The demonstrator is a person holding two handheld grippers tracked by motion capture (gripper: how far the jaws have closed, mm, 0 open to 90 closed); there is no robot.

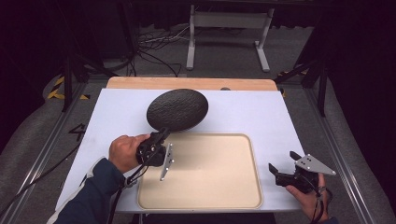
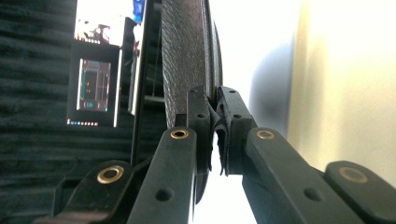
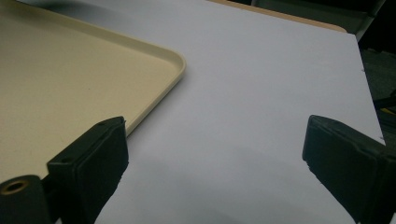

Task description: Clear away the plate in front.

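- Plate [image 1: 177, 109]: dark, textured, oval, gripped by its near rim and lifted at a tilt over the white table, just beyond the far left corner of the tray [image 1: 201, 196].
- Nearest of all, right gripper [image 1: 286, 164] at the near right, beside the tray's right edge; jaws spread wide with nothing between, over bare white sheet [image 3: 261, 93]. Well apart from the plate.
- Left gripper [image 1: 161, 136] at the near left, over the tray's left edge; jaws clenched on the plate's rim, one pad on each face, seen edge-on in the left gripper view [image 2: 187, 56].
- Key relation: plate stands out from the left gripper toward the far side and slightly right, long axis running left to right, underside turned toward the near side. Tray lies nearer and to the right of the plate, so a likely set-down means drawing the plate back and right, then levelling it.
- Nearer hand by far: the left, already holding. Right hand idle, free to steady the tray if needed.
- In the way: nothing on the tray's bare cream floor; only the raised tray rim to clear with the plate's low edge.
- Risk, as a guess: a thin rim grip on a wide plate may let it swing or slip when levelled.
- Farther off: wooden table edge [image 1: 191, 83], then floor cables and a metal stand [image 1: 229, 32], all well clear.
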